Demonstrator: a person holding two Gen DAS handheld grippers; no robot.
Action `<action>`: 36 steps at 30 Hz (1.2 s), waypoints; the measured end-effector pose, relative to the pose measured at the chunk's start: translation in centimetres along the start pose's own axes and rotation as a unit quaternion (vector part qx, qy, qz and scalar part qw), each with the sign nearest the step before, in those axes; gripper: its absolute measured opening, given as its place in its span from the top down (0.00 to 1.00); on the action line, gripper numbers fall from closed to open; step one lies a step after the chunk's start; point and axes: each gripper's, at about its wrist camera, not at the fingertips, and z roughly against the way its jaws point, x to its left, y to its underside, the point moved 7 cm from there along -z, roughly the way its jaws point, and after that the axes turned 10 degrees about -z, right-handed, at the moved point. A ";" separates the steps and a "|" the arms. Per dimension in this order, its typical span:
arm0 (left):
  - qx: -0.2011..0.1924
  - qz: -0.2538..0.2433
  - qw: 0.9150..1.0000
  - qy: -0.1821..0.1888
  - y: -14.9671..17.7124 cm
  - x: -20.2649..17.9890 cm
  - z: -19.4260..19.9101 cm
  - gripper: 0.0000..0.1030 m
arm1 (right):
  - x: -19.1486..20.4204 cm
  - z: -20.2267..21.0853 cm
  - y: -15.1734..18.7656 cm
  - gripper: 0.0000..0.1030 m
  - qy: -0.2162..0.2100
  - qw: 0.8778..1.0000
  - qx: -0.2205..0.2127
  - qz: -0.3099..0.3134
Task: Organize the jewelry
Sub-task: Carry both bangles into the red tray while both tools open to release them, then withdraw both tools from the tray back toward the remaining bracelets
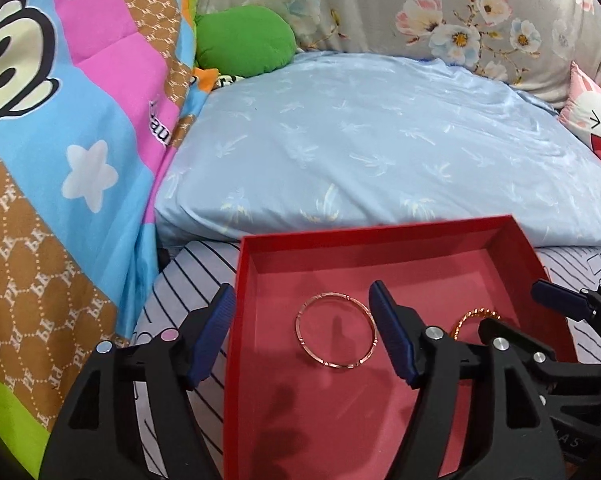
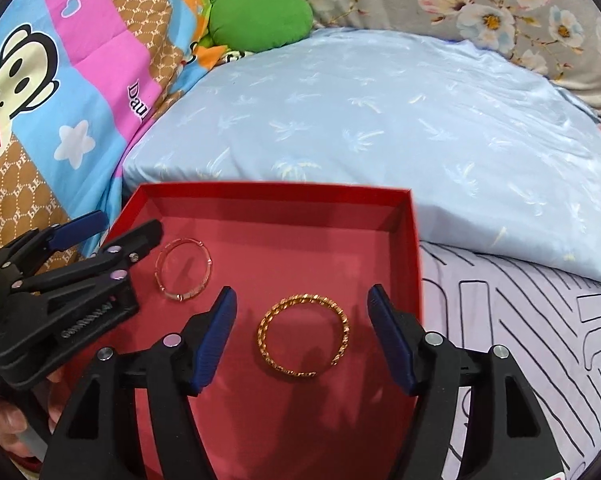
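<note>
An open red box [image 1: 236, 312] [image 2: 414, 264] lies on the bed. Inside it lie a thin rose-gold bangle [image 1: 300, 340] [image 2: 162, 286] and a twisted gold bangle [image 2: 262, 340], partly hidden behind the right gripper in the left wrist view [image 1: 470, 315]. My left gripper [image 1: 302, 334] is open, its fingers straddling the box's left wall and the thin bangle, holding nothing. My right gripper [image 2: 302, 334] is open over the twisted bangle, empty. Each gripper shows in the other's view: the right one [image 1: 512, 320], the left one [image 2: 130, 224].
The box rests on a striped lilac sheet [image 2: 520, 320]. A light blue pillow [image 1: 380, 148] lies just behind it. A colourful cartoon quilt [image 1: 80, 140] rises at the left. A green plush [image 1: 244, 40] and a floral cushion [image 1: 440, 12] sit at the back.
</note>
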 end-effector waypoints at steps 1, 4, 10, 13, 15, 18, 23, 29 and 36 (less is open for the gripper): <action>-0.008 0.011 1.000 0.002 0.0 0.3 0.9 0.33 | 0.1 0.5 -0.1 0.36 -0.005 1.000 -0.006 0.000; -0.024 0.019 1.000 0.005 0.3 0.5 3.4 0.30 | 0.2 2.5 0.0 0.36 -0.008 1.000 -0.019 0.006; -0.041 0.008 0.999 -0.005 1.8 0.3 8.8 0.28 | 0.8 7.3 2.4 0.35 -0.010 0.999 -0.033 0.025; -0.044 0.013 0.999 0.008 3.2 -0.1 11.5 0.23 | 0.8 9.6 4.5 0.35 -0.015 0.999 -0.037 0.030; -0.045 0.007 0.999 0.005 4.4 -0.5 13.4 0.23 | 0.8 11.2 5.9 0.35 -0.013 0.998 -0.042 0.038; -0.046 0.003 0.999 0.005 6.2 -1.0 15.5 0.23 | 0.4 13.7 8.1 0.35 -0.009 0.998 -0.050 0.041; -0.035 -0.001 0.999 0.009 10.4 -1.9 18.7 0.23 | -0.7 17.4 13.0 0.34 0.003 0.998 -0.054 0.043; -0.012 0.001 1.000 0.012 16.3 -3.2 20.9 0.23 | -1.9 19.9 19.0 0.34 0.014 0.998 -0.043 0.032; 0.021 0.004 1.000 0.016 22.5 -4.0 21.6 0.23 | -3.3 21.3 24.7 0.34 0.022 0.999 -0.023 0.005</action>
